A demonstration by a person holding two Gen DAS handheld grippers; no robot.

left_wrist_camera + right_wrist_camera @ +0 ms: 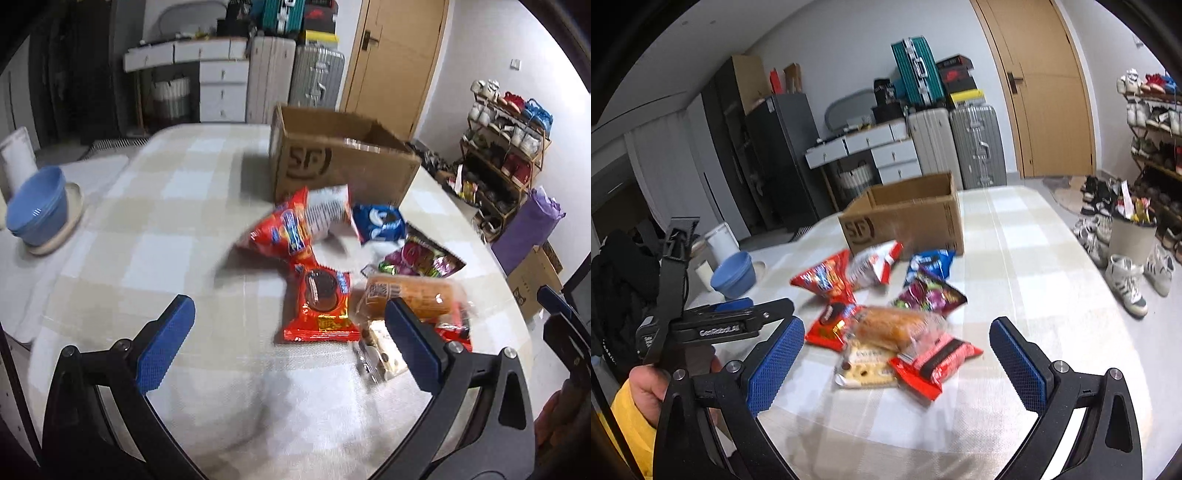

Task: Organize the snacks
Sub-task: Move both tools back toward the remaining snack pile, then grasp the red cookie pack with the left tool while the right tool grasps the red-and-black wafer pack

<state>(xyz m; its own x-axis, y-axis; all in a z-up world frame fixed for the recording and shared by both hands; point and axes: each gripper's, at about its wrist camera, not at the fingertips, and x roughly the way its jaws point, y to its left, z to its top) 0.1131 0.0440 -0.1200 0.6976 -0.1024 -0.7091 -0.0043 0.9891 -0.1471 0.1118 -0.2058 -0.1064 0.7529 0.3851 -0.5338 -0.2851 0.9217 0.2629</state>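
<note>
A pile of snack packets lies on the checked tablecloth (166, 206): a red chip bag (280, 232) (823, 280), a blue cookie bag (380, 223) (929, 264), a purple-green bag (421, 258), a red cookie packet (321, 306) (829, 326), wrapped bread (410, 291) (894, 326), a pale biscuit packet (864, 369) and a red packet (934, 363). Behind them stands an open cardboard box (332, 162) (908, 218). My left gripper (289, 304) hovers open, just short of the pile. My right gripper (897, 325) is also open and holds nothing.
Stacked blue bowls (37, 206) (733, 275) sit at the table's left edge. A shoe rack (506, 155), loose shoes and a bin (1132, 236) stand on the right. Suitcases (975, 147) and a door are behind the table.
</note>
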